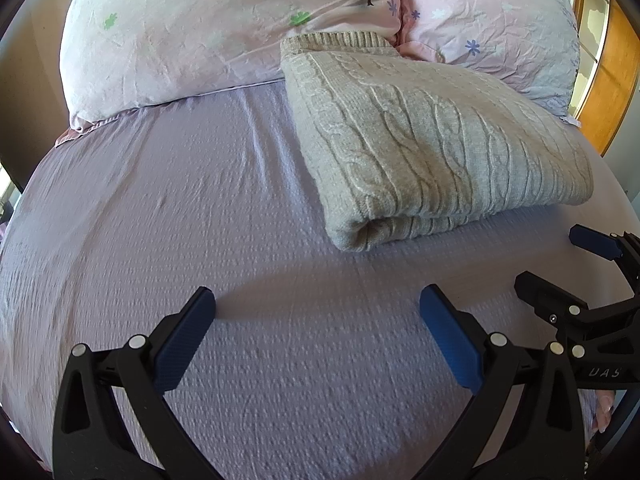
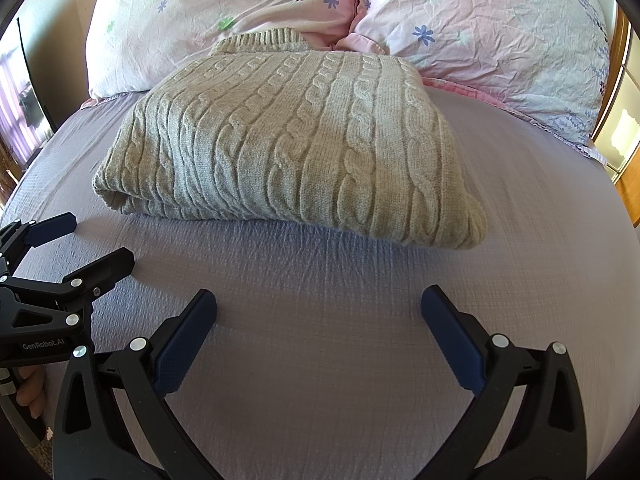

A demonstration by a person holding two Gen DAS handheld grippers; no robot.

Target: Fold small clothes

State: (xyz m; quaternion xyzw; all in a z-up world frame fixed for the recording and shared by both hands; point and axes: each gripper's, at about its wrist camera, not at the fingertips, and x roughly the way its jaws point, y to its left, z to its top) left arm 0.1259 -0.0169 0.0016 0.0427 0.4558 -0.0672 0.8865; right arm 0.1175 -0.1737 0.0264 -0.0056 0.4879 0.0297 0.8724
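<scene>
A beige cable-knit sweater lies folded into a thick rectangle on the lilac bed sheet, its collar against the pillows. It also shows in the right wrist view. My left gripper is open and empty, above the sheet in front of the sweater's left corner. My right gripper is open and empty, in front of the sweater's near edge. Each gripper shows at the edge of the other's view: the right one and the left one.
Two pale floral pillows lie behind the sweater at the head of the bed. A wooden frame or cabinet stands at the far right. Bare sheet spreads in front of the sweater.
</scene>
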